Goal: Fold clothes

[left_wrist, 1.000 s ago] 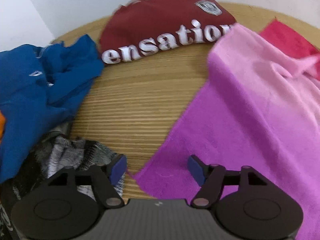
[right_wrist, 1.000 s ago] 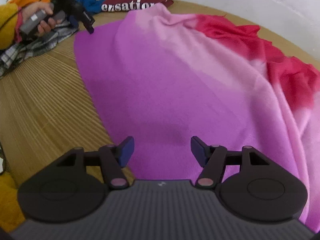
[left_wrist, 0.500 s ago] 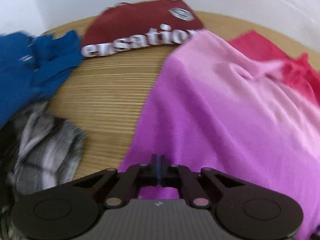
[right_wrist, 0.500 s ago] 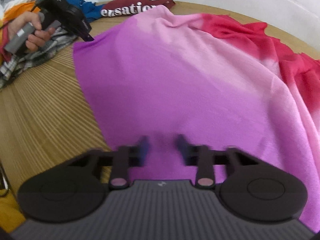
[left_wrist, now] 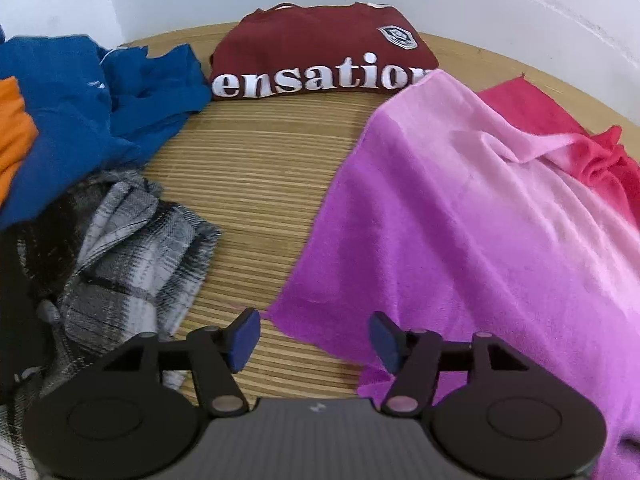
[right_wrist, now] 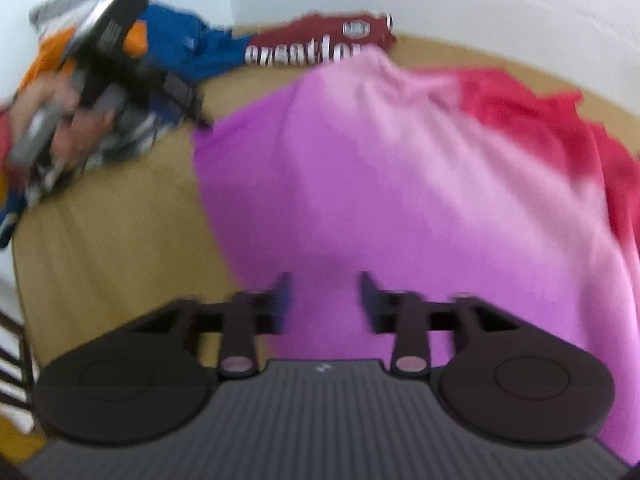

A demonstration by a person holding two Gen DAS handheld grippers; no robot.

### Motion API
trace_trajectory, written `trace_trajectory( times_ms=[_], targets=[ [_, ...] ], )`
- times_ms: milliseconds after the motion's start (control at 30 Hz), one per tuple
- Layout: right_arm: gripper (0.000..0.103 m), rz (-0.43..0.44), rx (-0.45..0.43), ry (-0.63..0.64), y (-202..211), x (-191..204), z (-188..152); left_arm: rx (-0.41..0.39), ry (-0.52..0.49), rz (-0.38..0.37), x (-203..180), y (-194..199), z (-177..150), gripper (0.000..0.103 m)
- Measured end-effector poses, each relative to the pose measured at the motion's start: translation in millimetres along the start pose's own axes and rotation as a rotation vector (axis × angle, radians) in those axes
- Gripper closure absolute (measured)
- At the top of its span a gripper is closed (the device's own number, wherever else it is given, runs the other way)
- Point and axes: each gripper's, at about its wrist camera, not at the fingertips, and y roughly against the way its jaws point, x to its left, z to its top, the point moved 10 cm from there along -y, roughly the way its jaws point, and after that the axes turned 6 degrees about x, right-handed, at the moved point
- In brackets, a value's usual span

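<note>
A fleece cloth (left_wrist: 460, 220), shading from purple through pale pink to red, lies spread over the wooden table (left_wrist: 248, 184). My left gripper (left_wrist: 314, 336) hovers over its purple corner. Its jaws are opening, and the cloth's edge lies under the gap, clear of the blue pads. In the blurred right wrist view the same cloth (right_wrist: 400, 180) fills the middle. My right gripper (right_wrist: 324, 296) hangs over its near purple edge with its jaws opening and the pads off the fabric. A hand holds the left gripper (right_wrist: 196, 114) at the cloth's far-left corner.
A folded maroon shirt (left_wrist: 320, 52) with white lettering lies at the back by the white wall. A crumpled blue garment (left_wrist: 100, 108), an orange one (left_wrist: 12, 136) and a grey plaid shirt (left_wrist: 120, 248) are piled on the left. Bare wood shows between pile and cloth.
Both grippers were open a second ago, closed at the cloth's purple edge half a second ago, and stand open again now. The right wrist view has pulled back and up and is blurred.
</note>
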Motion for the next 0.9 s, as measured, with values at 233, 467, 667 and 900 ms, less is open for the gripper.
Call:
trace_trajectory(
  times_ms=[233,467,667,900],
  targets=[
    [0.038,0.090,-0.024,-0.149,-110.5,-25.9,158.4,-0.017,-0.066,0.038,-27.2,-10.5,-0.7,0.030],
    [0.034,-0.018,0.148,-0.047,-230.4,-14.6,212.0,-0.075,-0.056,-0.082,-49.3,-11.2,-5.1,0.044],
    [0.086,0.025,0.054,0.113,-240.0,19.0,210.3,-0.172,0.074,-0.161,-38.0,2.2,3.3,0.101],
    [0.099,0.416,-0.083,0.077,-168.1,91.2,219.5,-0.330,0.202,-0.093,17.0,94.6,-24.4,0.101]
  ],
)
